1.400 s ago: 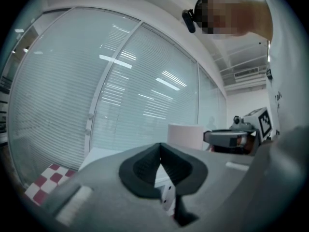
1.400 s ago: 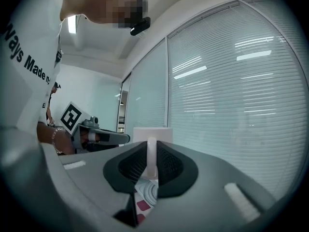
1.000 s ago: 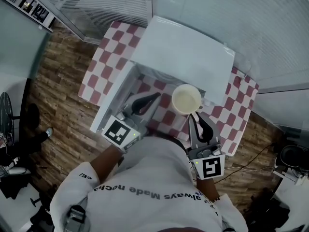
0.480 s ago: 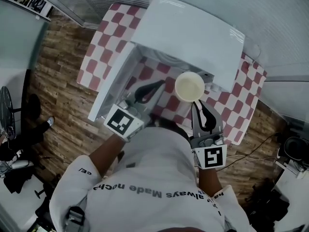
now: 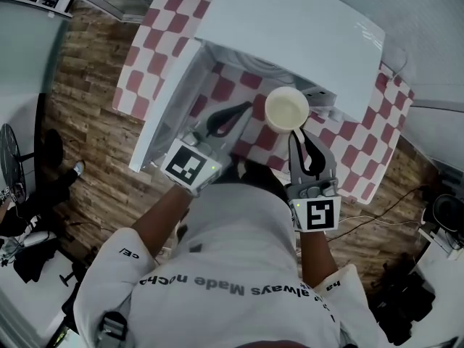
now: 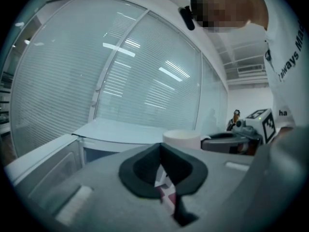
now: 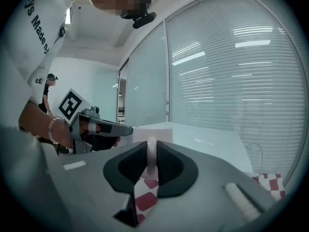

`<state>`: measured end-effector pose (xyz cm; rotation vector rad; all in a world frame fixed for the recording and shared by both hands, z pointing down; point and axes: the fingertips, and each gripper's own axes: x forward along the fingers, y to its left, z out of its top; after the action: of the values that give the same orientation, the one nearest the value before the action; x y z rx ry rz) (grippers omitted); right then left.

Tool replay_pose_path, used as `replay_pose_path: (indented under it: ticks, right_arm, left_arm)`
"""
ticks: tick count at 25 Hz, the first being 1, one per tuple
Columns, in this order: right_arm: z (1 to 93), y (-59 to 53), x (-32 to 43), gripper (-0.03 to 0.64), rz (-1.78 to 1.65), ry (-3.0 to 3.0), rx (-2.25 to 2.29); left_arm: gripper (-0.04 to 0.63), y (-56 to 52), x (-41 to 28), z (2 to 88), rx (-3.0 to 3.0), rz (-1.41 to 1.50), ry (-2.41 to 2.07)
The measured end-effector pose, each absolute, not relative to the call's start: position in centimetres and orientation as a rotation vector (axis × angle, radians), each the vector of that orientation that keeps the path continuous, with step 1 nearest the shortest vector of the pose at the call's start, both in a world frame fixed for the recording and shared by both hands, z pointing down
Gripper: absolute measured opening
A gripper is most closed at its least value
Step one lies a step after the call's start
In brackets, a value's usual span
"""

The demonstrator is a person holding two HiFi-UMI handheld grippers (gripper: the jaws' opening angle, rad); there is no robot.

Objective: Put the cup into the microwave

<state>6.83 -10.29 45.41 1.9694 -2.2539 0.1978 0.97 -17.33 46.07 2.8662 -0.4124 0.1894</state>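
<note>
— Where is the round white ceramic cup (image 5: 287, 108)?
— Right at the open front of the white box-shaped microwave (image 5: 290, 35), which stands on a red-and-white checked cloth (image 5: 156, 42). The right gripper (image 5: 297, 134) is clenched on the cup's thin handle (image 7: 151, 154).
— And the left gripper (image 5: 243, 109)?
— Jaws pressed together on nothing, in front of the microwave, between its open door (image 5: 165, 122) and the cup.
— Anything inside?
— The cup shows only a pale interior. The microwave's cavity is hidden under its top.
</note>
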Motion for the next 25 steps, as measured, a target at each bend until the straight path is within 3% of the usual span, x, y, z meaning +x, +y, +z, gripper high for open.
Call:
replay_pose_path:
  ticks: [25]
  right_arm:
    - [57.4,-16.6,8.5,0.04,0.255,-2.103,2.02]
  left_arm:
    - [0.005,-22.9,2.8,56.4,2.851,0.246,-0.473]
